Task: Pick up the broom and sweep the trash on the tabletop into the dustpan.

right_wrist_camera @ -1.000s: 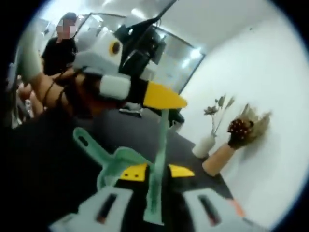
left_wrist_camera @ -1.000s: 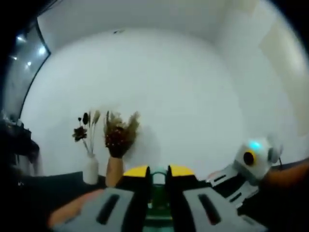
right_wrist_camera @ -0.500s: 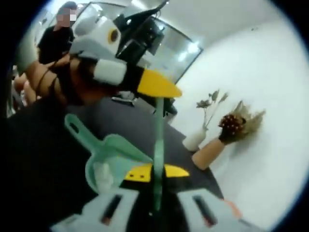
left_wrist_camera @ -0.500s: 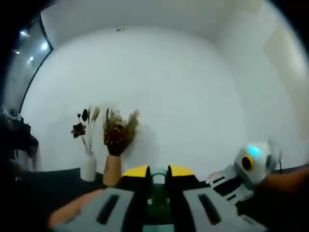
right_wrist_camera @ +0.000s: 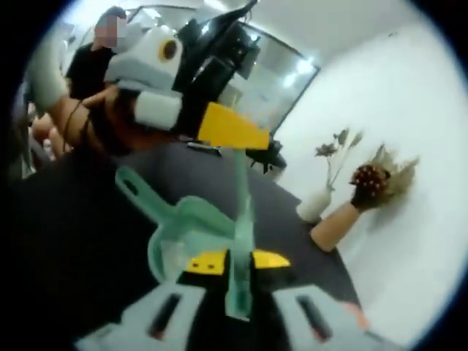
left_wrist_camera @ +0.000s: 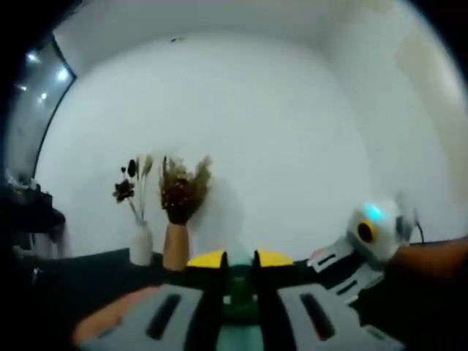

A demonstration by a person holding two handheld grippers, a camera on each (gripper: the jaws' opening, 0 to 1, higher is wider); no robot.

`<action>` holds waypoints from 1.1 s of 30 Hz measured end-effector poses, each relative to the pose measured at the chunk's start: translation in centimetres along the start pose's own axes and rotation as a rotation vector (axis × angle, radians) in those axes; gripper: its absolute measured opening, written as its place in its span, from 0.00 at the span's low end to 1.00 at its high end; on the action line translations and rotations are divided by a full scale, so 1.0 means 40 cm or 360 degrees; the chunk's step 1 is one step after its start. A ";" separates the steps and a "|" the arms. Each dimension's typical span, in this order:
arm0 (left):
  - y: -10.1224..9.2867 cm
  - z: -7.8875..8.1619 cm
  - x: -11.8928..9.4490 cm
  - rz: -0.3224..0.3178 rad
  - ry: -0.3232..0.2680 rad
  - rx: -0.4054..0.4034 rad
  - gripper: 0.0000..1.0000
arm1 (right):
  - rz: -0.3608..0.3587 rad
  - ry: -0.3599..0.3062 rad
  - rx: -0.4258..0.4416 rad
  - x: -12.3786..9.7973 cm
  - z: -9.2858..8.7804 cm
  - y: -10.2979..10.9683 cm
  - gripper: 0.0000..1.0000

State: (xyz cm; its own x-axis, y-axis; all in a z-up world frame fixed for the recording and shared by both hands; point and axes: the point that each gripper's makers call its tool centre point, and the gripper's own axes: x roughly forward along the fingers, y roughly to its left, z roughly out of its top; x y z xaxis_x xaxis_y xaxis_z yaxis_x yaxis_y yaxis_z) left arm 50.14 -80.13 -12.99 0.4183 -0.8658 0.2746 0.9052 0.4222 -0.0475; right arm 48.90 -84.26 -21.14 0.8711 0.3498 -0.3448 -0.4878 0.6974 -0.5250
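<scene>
L tongs (left_wrist_camera: 240,307) seen in left gripper view closed on a green item (left_wrist_camera: 239,292) between the jaws; likely broom or dustpan handle, which one can't be told from that view. Beyond the tips: white wall, a white vase w/ dried flowers (left_wrist_camera: 140,245) and a tan vase w/ a dried bouquet (left_wrist_camera: 175,245), both standing at far edge of the dark surface (left_wrist_camera: 95,270). R tongs (left_wrist_camera: 344,274) enter from the right, held near, at about the same height.

In right gripper view, R tongs (right_wrist_camera: 235,292) are closed on a thin pale-green stick (right_wrist_camera: 240,241), judged to be the broom handle, running up from the jaws toward the yellow tip of the L tongs (right_wrist_camera: 219,126). Whether the L tongs hold the top of that stick can't be told. Mint-green dustpan (right_wrist_camera: 183,234) is seen just left of the stick, handle pointing up-left, mouth toward the camera; something pale inside, too blurred to name. Whether it rests on the surface or is lifted can't be told. A person (right_wrist_camera: 91,69) stands in the background.

Trash on the surface isn't made out. Step judged: broom in hand, sweep stage or just after.

To do it well: grip to be kept firm low on the stick, broom head kept flat to the surface, short strokes drawn toward the pan mouth, pan lip pressed down so nothing slides under. Risk: thin stick twisting in the jaws.
</scene>
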 end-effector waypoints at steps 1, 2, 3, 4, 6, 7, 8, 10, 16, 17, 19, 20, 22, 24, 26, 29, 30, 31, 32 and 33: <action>-0.004 -0.002 -0.002 -0.0002 0.0005 0.0002 0.15 | 0.0035 0.0013 0.0035 -0.003 -0.004 0.007 0.16; -0.005 -0.003 -0.004 0.0003 0.0010 0.0011 0.15 | 0.0040 0.0014 0.0033 -0.006 -0.003 0.006 0.16; -0.007 -0.004 -0.007 0.0012 0.0013 0.0025 0.15 | 0.0057 0.0006 0.0043 -0.011 0.001 0.007 0.16; -0.009 -0.005 -0.009 0.0010 0.0013 0.0028 0.15 | 0.0081 -0.0005 0.0068 -0.017 0.004 0.015 0.16; -0.012 -0.008 -0.015 0.0012 0.0016 0.0044 0.15 | 0.0164 -0.0002 0.0117 -0.033 0.008 0.031 0.16; -0.011 -0.009 -0.017 0.0015 0.0020 0.0041 0.15 | 0.0176 -0.0003 0.0123 -0.042 0.011 0.028 0.16; -0.009 -0.010 -0.020 0.0023 0.0021 0.0037 0.15 | 0.0187 -0.0005 0.0138 -0.053 0.013 0.027 0.16; -0.005 -0.014 -0.031 0.0033 0.0027 0.0022 0.15 | 0.0216 -0.0067 0.0219 -0.072 0.031 0.025 0.16; 0.001 -0.026 -0.063 0.0055 0.0048 0.0007 0.15 | 0.0075 -0.0207 0.0356 -0.118 0.036 -0.056 0.14; 0.000 -0.028 -0.066 0.0056 0.0055 0.0003 0.15 | 0.0072 -0.0206 0.0366 -0.120 0.030 -0.060 0.13; -0.002 -0.036 -0.074 0.0059 0.0071 0.0007 0.15 | 0.0025 -0.0184 0.0374 -0.120 0.014 -0.074 0.13; -0.004 -0.041 -0.080 0.0065 0.0084 0.0011 0.15 | 0.0000 -0.0175 0.0373 -0.119 0.012 -0.069 0.13; -0.007 -0.050 -0.092 0.0067 0.0102 0.0008 0.15 | -0.0024 -0.0181 0.0400 -0.123 0.004 -0.083 0.12; -0.009 -0.057 -0.101 0.0066 0.0118 0.0017 0.15 | -0.0054 -0.0184 0.0415 -0.125 -0.002 -0.093 0.12; -0.009 -0.064 -0.108 0.0070 0.0135 0.0023 0.15 | -0.0086 -0.0187 0.0427 -0.128 -0.009 -0.102 0.12; -0.008 -0.071 -0.115 0.0072 0.0163 0.0015 0.15 | -0.0118 -0.0191 0.0450 -0.132 -0.019 -0.118 0.12; -0.009 -0.074 -0.117 0.0071 0.0175 0.0007 0.15 | -0.0123 -0.0188 0.0456 -0.133 -0.028 -0.136 0.11; -0.008 -0.075 -0.121 0.0073 0.0180 0.0009 0.15 | -0.0129 -0.0183 0.0459 -0.133 -0.032 -0.139 0.11; -0.008 -0.076 -0.124 0.0074 0.0186 0.0008 0.15 | -0.0134 -0.0181 0.0463 -0.134 -0.029 -0.136 0.11; -0.009 -0.080 -0.127 0.0073 0.0202 0.0001 0.15 | -0.0136 -0.0179 0.0465 -0.134 -0.030 -0.136 0.11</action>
State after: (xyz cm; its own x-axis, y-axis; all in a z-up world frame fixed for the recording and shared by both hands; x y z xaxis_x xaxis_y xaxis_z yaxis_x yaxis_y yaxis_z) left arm 47.93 -76.73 -17.44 0.4656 -0.8724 0.1486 0.8848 0.4626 -0.0566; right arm 46.82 -90.67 -17.36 0.9170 0.3377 -0.2123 -0.3899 0.8716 -0.2972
